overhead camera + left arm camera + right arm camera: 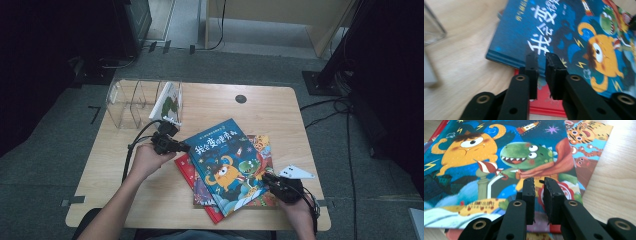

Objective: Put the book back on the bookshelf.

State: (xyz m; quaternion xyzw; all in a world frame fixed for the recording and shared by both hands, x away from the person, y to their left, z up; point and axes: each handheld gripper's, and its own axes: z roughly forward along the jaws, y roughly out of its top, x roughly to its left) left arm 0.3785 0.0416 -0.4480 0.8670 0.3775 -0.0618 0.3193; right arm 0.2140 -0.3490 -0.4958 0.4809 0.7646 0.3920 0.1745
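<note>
Wooden table (280,107), rounded corners, set on grey floor. Clear divider rack (131,102) stood at the far left corner; one book (167,102) leaned upright in its right slot.

Stack of picture books lying flat at table centre-front. Blue book (225,162) on top, skewed, monster and dinosaur on the cover. Red book (187,170) seen beneath at its left edge; tiger book (262,145) showing beneath at the right.

Left gripper (176,146) held at the blue book's left edge, near the spine corner. Jaws seen drawn nearly together in the left gripper view (541,58), a narrow slit between them; whether the cover is pinched cannot be told.

Right gripper (267,178) at the blue book's near right corner. Jaws likewise almost together (539,182) over the cover; a grip cannot be told.
</note>
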